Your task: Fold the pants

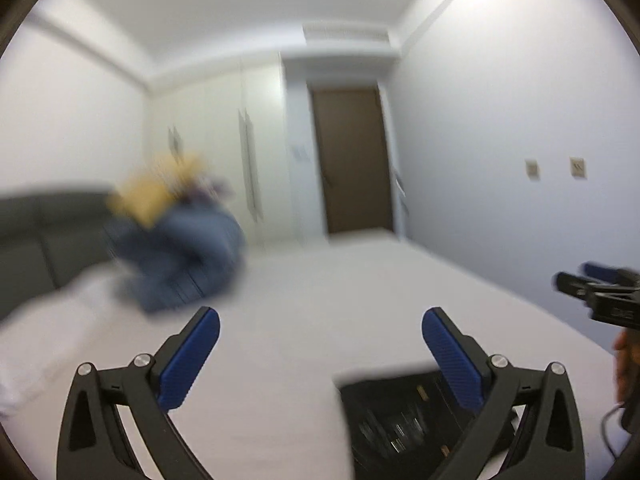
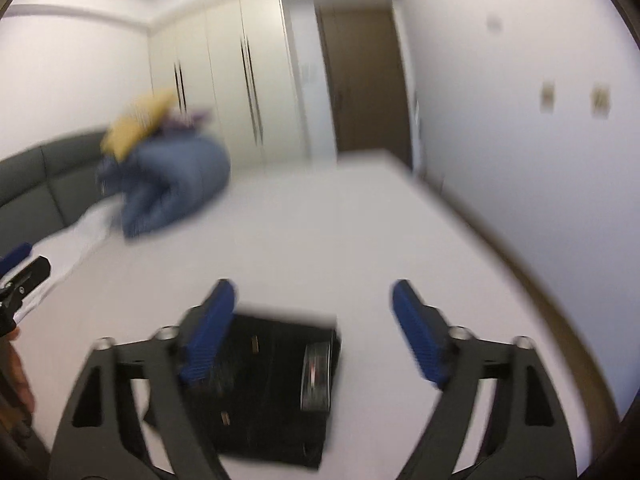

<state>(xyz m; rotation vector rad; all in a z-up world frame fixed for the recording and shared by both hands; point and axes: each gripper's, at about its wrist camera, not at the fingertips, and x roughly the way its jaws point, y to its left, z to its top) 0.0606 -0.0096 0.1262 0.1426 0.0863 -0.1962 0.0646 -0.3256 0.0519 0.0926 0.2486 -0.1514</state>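
Black pants (image 2: pixel 272 384) lie folded into a compact rectangle on the white bed (image 2: pixel 340 220), low in the right wrist view. They show again as black pants (image 1: pixel 400 416) at the bottom of the left wrist view. My left gripper (image 1: pixel 320 320) hangs above the bed with its blue pads wide apart and nothing between them. My right gripper (image 2: pixel 314 292) is open too, above the pants and clear of them. Both views are blurred. The right gripper (image 1: pixel 600 292) shows at the right edge of the left wrist view.
A heap of blue fabric (image 2: pixel 168 188) with a yellow piece (image 2: pixel 136 124) on top lies at the far left of the bed, against a grey headboard (image 2: pixel 36 188). White wardrobes (image 2: pixel 240 80) and a brown door (image 2: pixel 368 80) stand beyond. A white wall (image 2: pixel 540 140) runs along the bed's right side.
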